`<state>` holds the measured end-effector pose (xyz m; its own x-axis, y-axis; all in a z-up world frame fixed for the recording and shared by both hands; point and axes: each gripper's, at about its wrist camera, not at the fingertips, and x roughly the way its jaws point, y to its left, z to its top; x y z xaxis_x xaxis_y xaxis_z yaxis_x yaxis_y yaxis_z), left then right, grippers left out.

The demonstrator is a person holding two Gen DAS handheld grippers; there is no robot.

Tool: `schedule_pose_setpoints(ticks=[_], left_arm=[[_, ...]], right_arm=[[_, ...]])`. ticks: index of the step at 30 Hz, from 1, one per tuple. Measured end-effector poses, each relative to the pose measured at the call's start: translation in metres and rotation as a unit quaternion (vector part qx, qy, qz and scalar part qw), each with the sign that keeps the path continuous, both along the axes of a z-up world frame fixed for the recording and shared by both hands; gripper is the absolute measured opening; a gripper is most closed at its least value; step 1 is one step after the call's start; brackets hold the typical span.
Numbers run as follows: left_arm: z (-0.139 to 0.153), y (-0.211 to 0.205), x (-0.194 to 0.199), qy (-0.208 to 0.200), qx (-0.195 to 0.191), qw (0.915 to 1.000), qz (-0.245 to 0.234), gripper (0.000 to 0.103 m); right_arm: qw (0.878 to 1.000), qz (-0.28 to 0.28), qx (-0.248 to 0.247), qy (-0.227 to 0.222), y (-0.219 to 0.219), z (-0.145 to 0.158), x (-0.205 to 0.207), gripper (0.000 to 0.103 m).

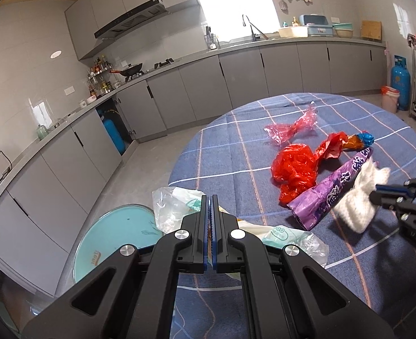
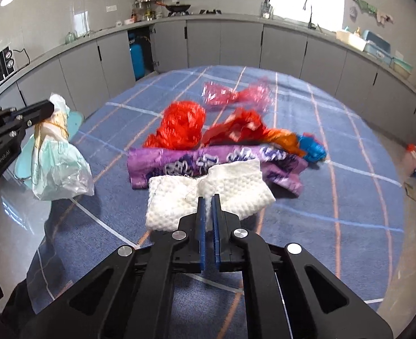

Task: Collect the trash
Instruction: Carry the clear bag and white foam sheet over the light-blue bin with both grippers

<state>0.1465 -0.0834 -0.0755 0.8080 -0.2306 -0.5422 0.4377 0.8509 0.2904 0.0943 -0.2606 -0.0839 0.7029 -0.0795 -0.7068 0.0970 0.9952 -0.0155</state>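
Trash collection early: two pieces gripped, four loose on table.
Right gripper clamped on white tissue, just in front of purple wrapper. Left gripper clenched on clear plastic bag off table's edge. Red bag, pink wrapper, orange-blue wrapper lie behind purple wrapper.

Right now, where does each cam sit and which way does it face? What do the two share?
Left wrist: on the left gripper, angled down over the table's edge toward the counter and window; its shut jaws pinch a clear bag; the right gripper enters from the right.
Right wrist: on the right gripper, angled down across the table; jaws shut on the white tissue; the left gripper shows at left.
Shared: tissue, purple wrapper, red bag, clear bag.
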Motion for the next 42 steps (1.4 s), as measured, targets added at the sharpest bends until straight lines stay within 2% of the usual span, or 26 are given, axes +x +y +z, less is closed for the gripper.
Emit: schedule_pose_setpoints(ticks=[9,21,42], left_arm=[[0.013,0.018,0.003,-0.015,-0.005,0.9997,0.016,0.001],[0.016,0.059,0.016,-0.021,0.004,0.9977,0.064,0.001],[0.024,0.105,0.035,-0.033,0.015,0.9929,0.113,0.001]], right_arm=[[0.999,0.016,-0.018,-0.034,0.014,0.032,0.001,0.005],[0.997,0.057,-0.019,-0.048,0.049,0.041,0.025,0.005],[0.992,0.108,-0.015,-0.062,0.092,0.051,0.064,0.005]])
